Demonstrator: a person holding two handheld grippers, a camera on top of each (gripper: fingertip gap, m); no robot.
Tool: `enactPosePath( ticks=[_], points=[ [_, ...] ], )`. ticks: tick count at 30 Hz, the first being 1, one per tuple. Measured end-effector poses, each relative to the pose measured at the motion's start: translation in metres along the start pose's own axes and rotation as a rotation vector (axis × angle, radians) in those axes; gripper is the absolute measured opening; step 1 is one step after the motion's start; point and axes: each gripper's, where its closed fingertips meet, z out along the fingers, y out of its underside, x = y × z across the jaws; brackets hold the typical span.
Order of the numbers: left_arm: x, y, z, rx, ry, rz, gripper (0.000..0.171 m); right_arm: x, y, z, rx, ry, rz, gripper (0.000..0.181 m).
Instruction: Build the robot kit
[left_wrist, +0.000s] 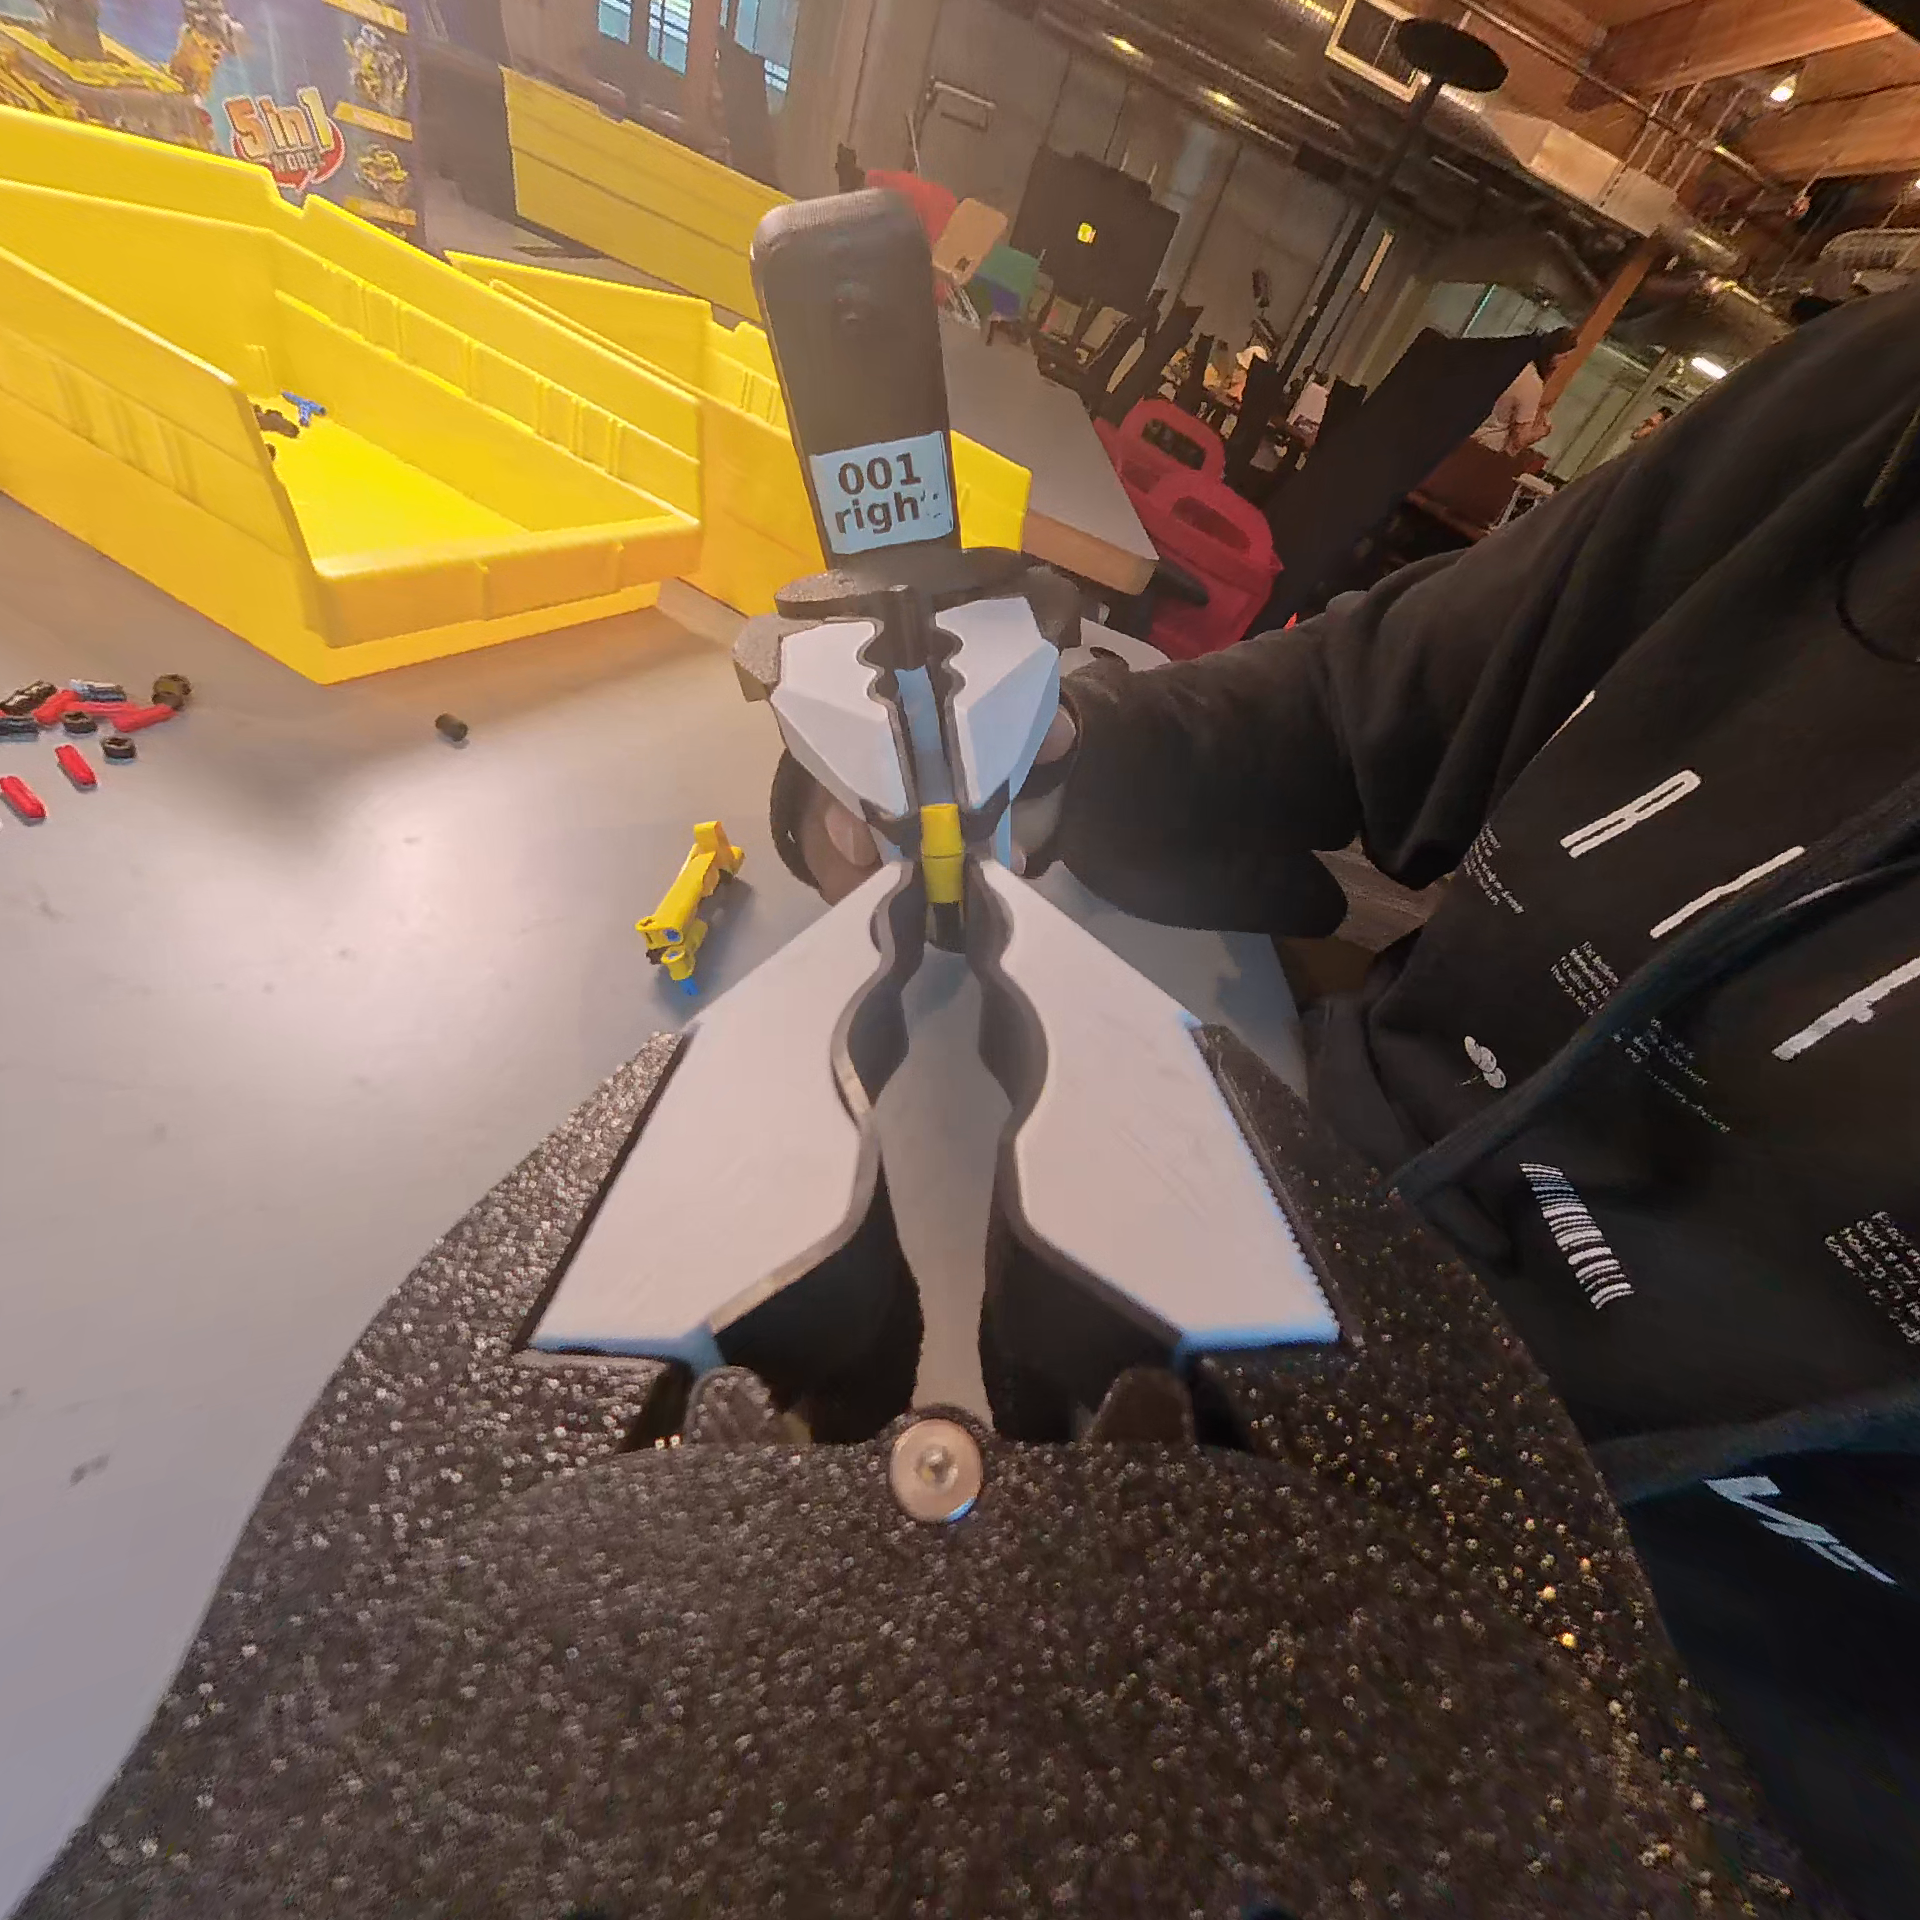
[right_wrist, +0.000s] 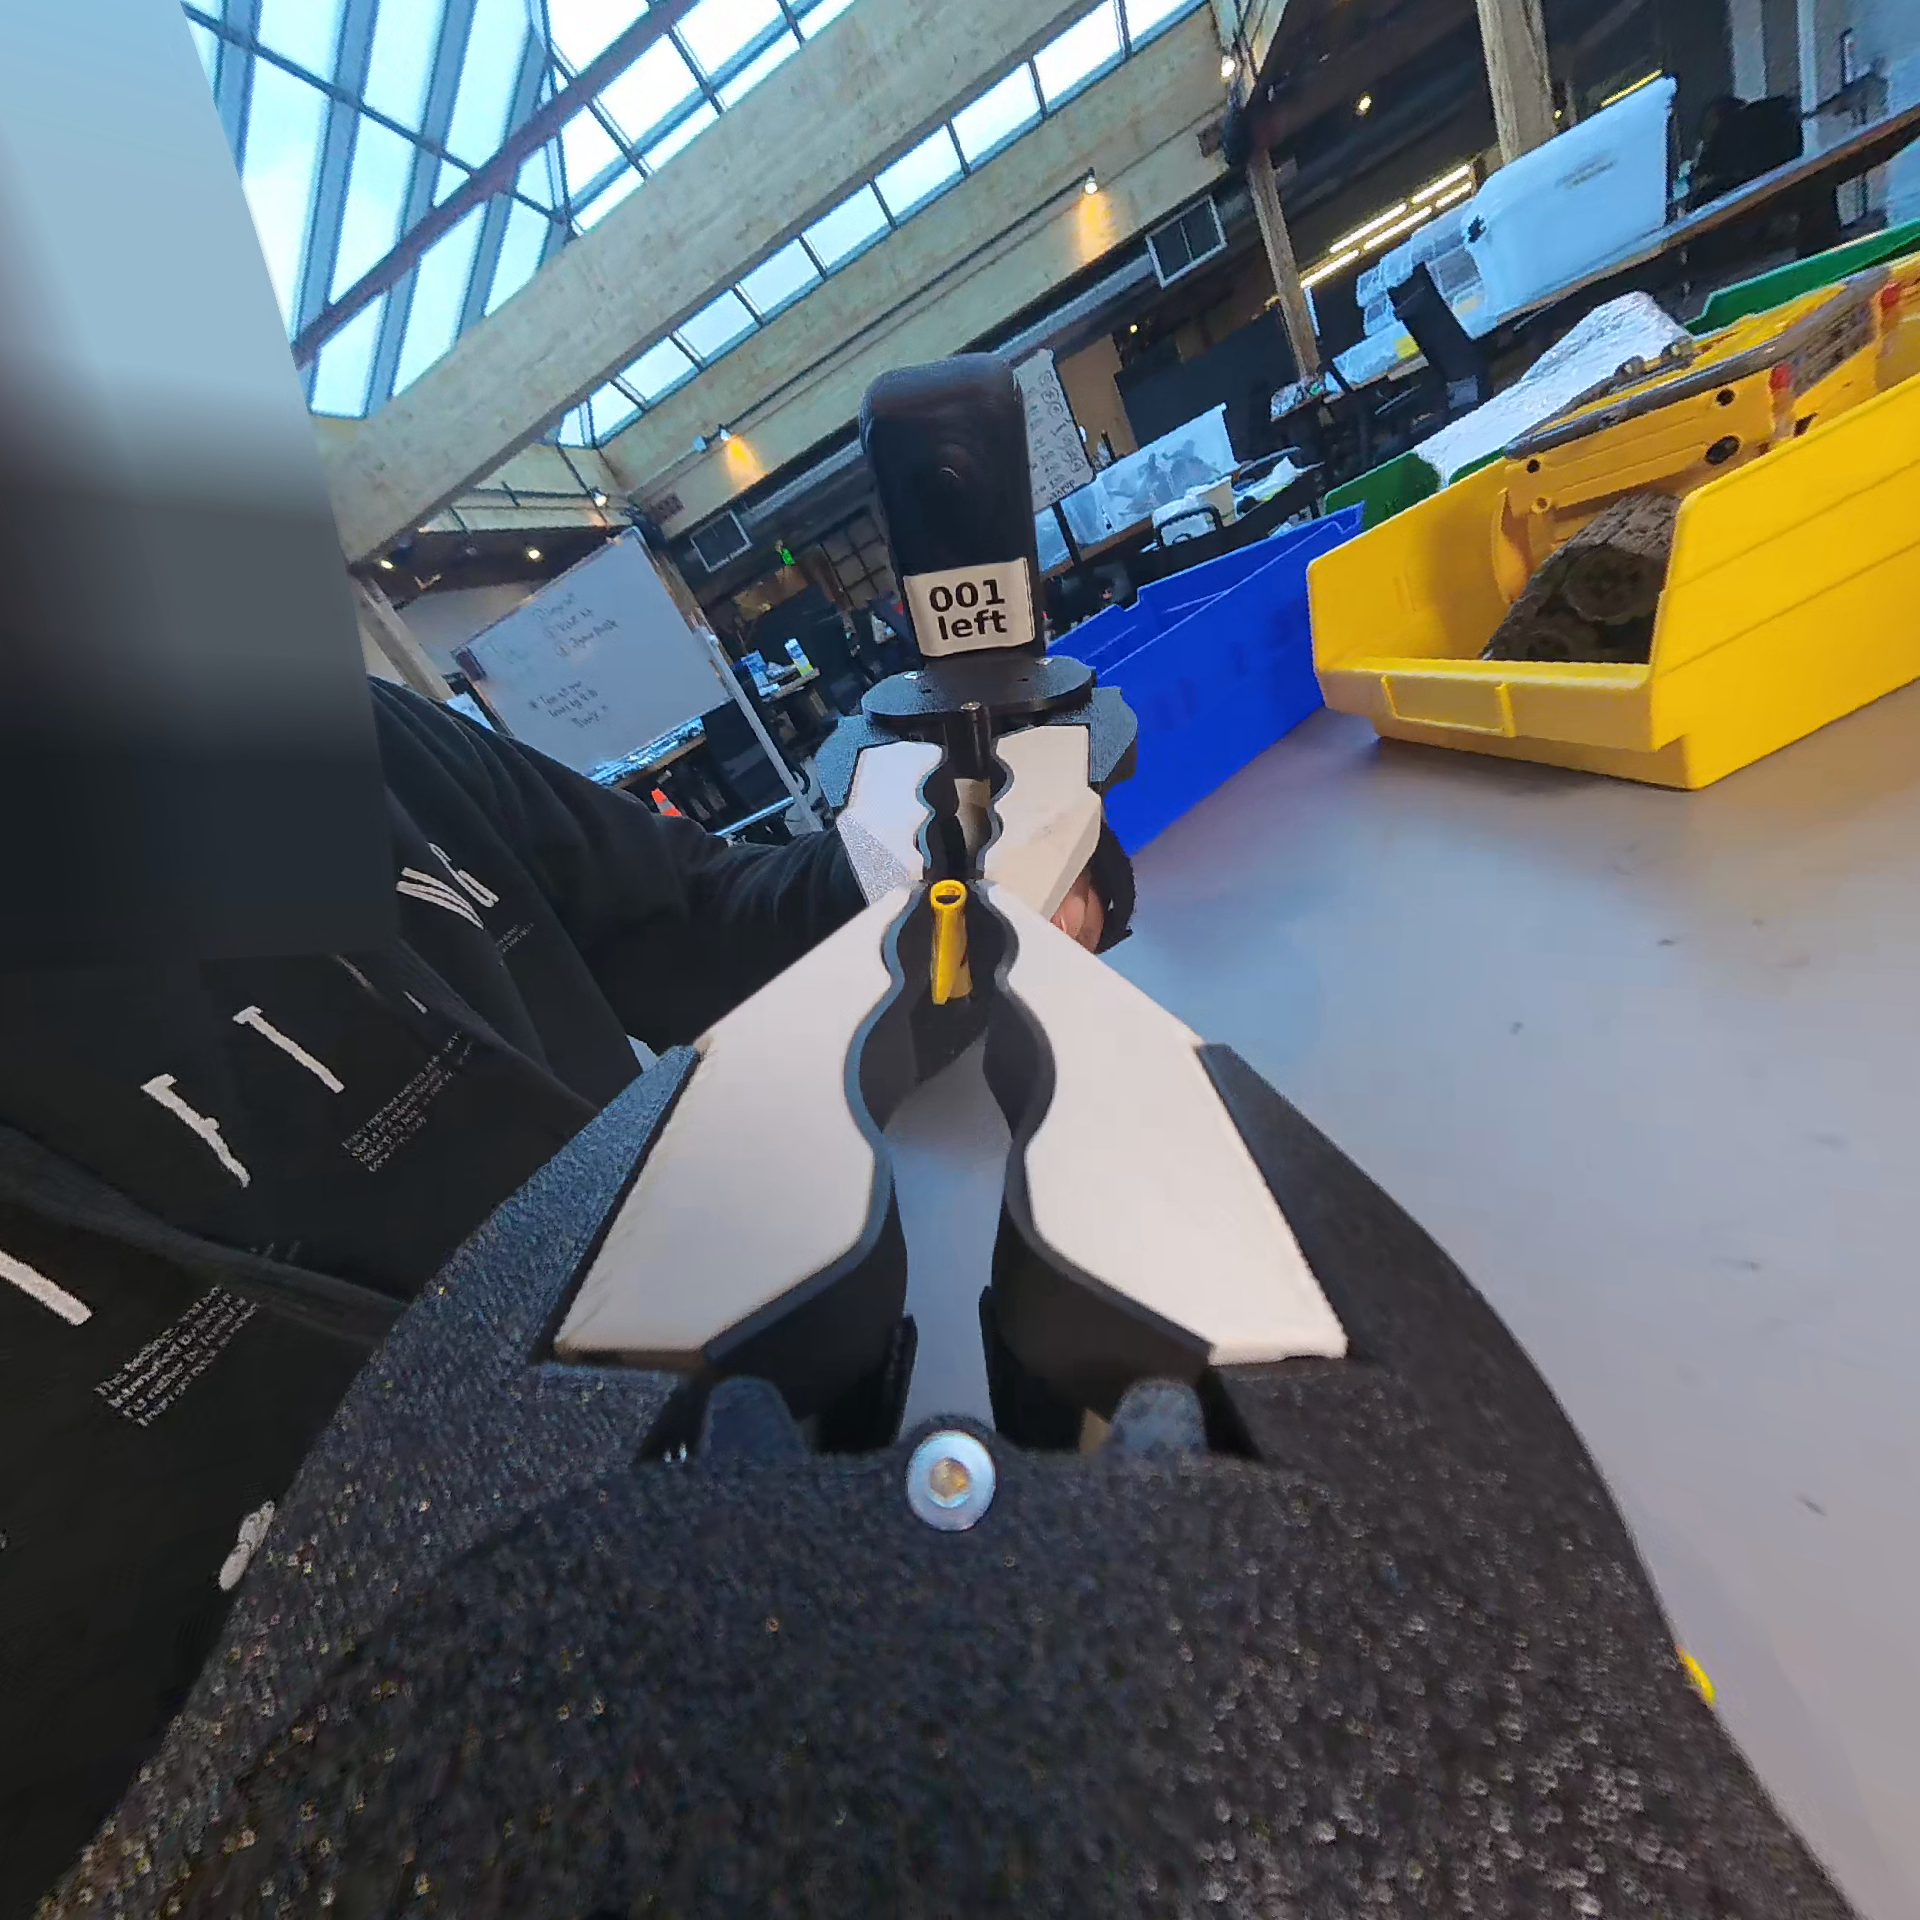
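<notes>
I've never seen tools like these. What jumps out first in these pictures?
Two hand-held grippers meet tip to tip above a grey table, the left gripper and right gripper both closed on one small yellow peg. To the left sit bright yellow bins, with a small yellow toy assembly lying nearer.

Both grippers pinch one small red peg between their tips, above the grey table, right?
Not red. The peg is yellow, as the left wrist view shows. The left gripper and right gripper do meet tip to tip on it above the grey table.
</notes>
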Motion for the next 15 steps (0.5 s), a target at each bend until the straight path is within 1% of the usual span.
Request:
enactPosePath(
  ticks=[15],
  points=[
    [0.0, -0.018, -0.01, 0.091, -0.016, -0.01, 0.006, -0.002, -0.02, 0.004, 0.11, -0.027, -0.002, 0.003]
  ],
)
